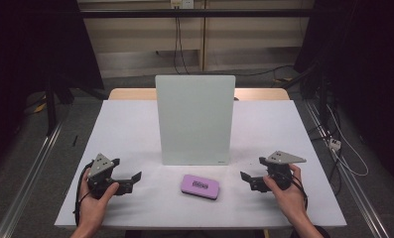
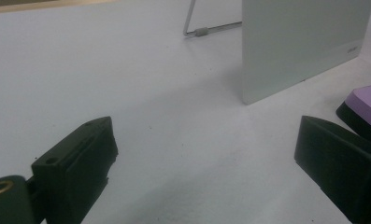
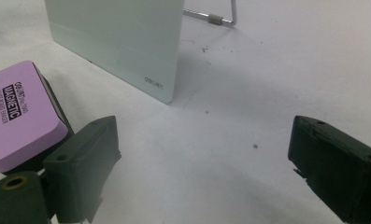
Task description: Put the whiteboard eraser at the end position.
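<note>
White table [image 1: 130, 129] carries everything. Our landmark is the small glass whiteboard [image 1: 195, 119], propped near upright mid-table on a wire stand [image 3: 214, 18] behind it, face toward us, presumably so it can be wiped from the front. Its surface looks clean from here; we can't make out any marks.

Purple magnetic eraser [image 1: 200, 186] lies flat on the table just in front of the whiteboard, slightly toward its right corner, label up and apart from the board. It sits between both tools, so either can take it.

Left tongs [image 1: 127, 180] rest low on the table, in front of the whiteboard and off its left edge, spread wide, pinching nothing. Right tongs [image 1: 248, 179] mirror that off the right edge, also spread and empty. Both point inward at the eraser, our guess: staged for a pickup.
</note>
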`<state>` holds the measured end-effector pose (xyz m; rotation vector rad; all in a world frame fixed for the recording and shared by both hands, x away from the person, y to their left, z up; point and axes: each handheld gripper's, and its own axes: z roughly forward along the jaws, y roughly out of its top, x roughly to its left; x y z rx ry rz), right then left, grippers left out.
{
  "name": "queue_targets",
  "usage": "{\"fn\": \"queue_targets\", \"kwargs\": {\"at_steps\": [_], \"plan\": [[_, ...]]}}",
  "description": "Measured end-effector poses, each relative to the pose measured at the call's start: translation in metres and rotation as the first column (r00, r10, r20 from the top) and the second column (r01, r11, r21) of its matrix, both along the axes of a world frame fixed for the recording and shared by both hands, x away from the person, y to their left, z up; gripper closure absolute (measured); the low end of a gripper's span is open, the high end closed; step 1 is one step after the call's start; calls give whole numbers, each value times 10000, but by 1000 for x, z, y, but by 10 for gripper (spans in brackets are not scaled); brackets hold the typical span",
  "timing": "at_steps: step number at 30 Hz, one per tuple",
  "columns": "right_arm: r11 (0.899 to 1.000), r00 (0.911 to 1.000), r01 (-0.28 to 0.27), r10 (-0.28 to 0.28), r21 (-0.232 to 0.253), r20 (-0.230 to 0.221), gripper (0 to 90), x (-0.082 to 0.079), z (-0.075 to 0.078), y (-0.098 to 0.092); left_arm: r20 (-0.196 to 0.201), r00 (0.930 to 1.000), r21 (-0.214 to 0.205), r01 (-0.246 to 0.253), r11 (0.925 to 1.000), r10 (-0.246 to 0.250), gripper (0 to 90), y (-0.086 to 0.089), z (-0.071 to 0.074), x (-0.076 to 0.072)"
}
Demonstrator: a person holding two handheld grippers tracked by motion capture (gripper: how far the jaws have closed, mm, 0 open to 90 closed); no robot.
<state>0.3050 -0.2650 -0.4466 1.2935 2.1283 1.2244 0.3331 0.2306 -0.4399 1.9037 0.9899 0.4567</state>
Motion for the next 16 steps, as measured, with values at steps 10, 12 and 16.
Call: {"fn": "queue_targets", "kwargs": {"at_steps": [10,12,16], "plan": [[9983,9985,521,-526,276,170,92,-19,-8,-14,-88,9999,98,-76,9999,76,53,1,-3,3],[9985,9983,504,-510,224,272,92,-20,-9,-14,-128,9999,74,-92,9999,93,54,0,-4,3],[9989,9989,337,-347,327,312,91,-20,-9,-11,-202,9998,103,-38,9999,41,54,-1,-6,5]]}}
